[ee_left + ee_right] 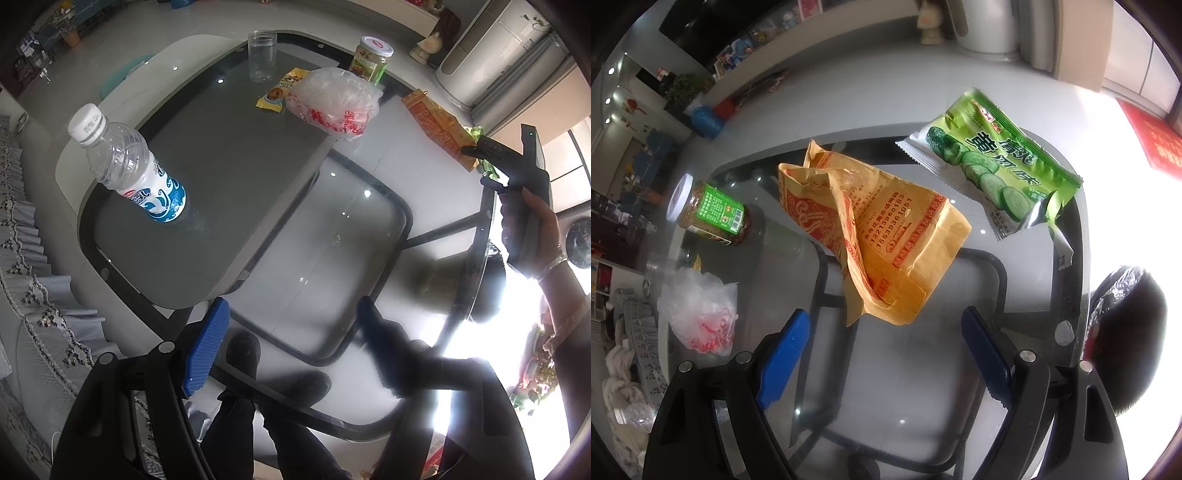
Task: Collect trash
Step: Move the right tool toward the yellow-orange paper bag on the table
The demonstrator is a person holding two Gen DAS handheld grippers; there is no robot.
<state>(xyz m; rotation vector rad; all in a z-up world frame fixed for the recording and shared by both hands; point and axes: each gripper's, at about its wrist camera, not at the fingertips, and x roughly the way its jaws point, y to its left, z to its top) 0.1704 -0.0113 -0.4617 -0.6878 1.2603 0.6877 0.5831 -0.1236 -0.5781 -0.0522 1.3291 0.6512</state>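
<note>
One bottle (pixel 131 164), one empty cup (pixel 262 55), one jar (pixel 371 59), one clear bag (pixel 334 101), one yellow wrapper (pixel 282 92), one paper bag (pixel 875 229), one green packet (pixel 993 173). All on a glass bench (pixel 236 177), dark-framed, pale floor showing through; sofa cover (pixel 33 280) at one side, appliance (pixel 495 51) beyond.

Left gripper (pixel 291 347): fingers spread, empty, over bare glass, bottle ahead to the left. Right gripper (pixel 886 354): fingers spread, empty, paper bag just ahead between them, packet beyond near the bench edge, bin (pixel 1126 332) past that edge.
</note>
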